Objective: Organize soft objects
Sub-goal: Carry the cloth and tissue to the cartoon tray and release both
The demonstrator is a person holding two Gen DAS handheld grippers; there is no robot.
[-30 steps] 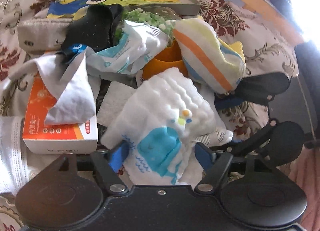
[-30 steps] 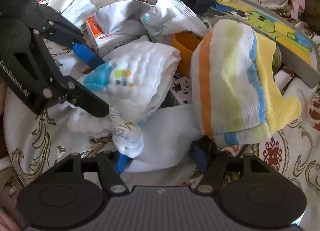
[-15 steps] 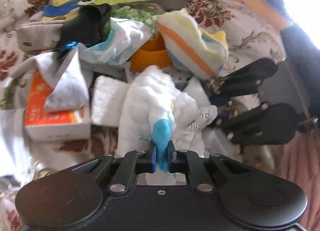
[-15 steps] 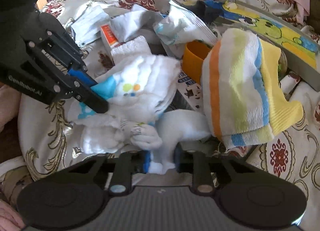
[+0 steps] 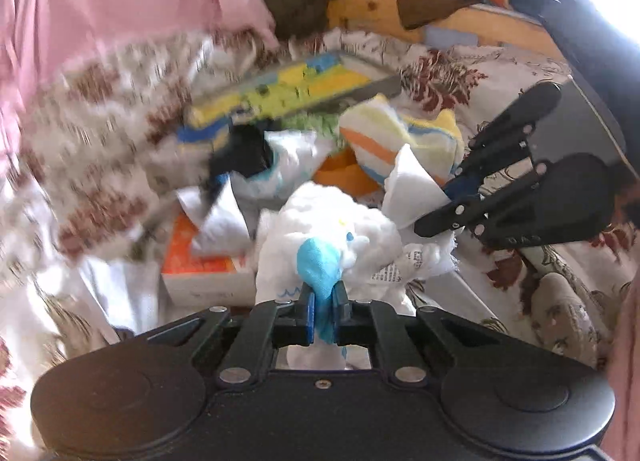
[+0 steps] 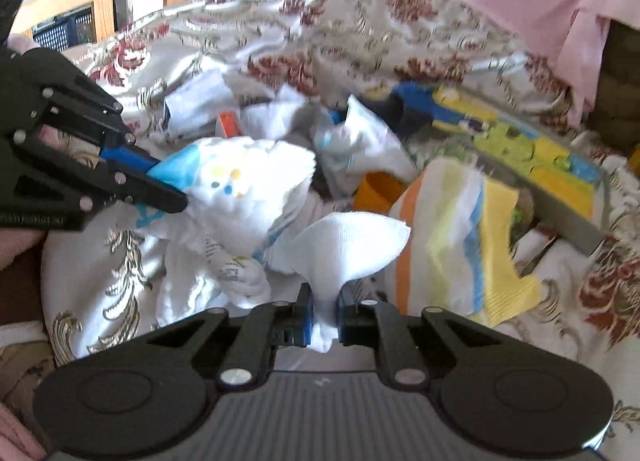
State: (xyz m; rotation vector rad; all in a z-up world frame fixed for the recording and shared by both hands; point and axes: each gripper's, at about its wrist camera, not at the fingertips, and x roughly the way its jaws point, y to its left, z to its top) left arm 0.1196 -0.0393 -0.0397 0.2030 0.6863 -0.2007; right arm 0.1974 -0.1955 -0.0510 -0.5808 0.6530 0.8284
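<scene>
The left gripper (image 5: 323,303) is clamping its fingers (image 5: 306,313) on the blue patch of a white quilted cloth (image 5: 320,229), and the pads are sitting close together with only that pinch of fabric between them. The rest of the cloth is bunching forward from the pads, away from the camera, with its printed care tag trailing off to the right. The right gripper (image 6: 320,315) is likewise pinching a plain white cloth (image 6: 348,249), fingers drawn in tight on a narrow neck of it while the free part is fanning out ahead like a fin.

In the right wrist view, the quilted cloth is lying ahead and to the left of the plain one. The two are bunching close together, and I cannot tell whether they are touching or tangled. That is the relation the coming move turns on: each hand is already holding its own piece, so drawing them in opposite directions looks like the way to separate them.

Both cloths are hanging just above the pile on the bed (image 6: 132,269), with a striped towel (image 6: 452,245) to the right, an orange cup (image 6: 376,193) behind, and an orange tissue box (image 5: 200,261) to the left.
</scene>
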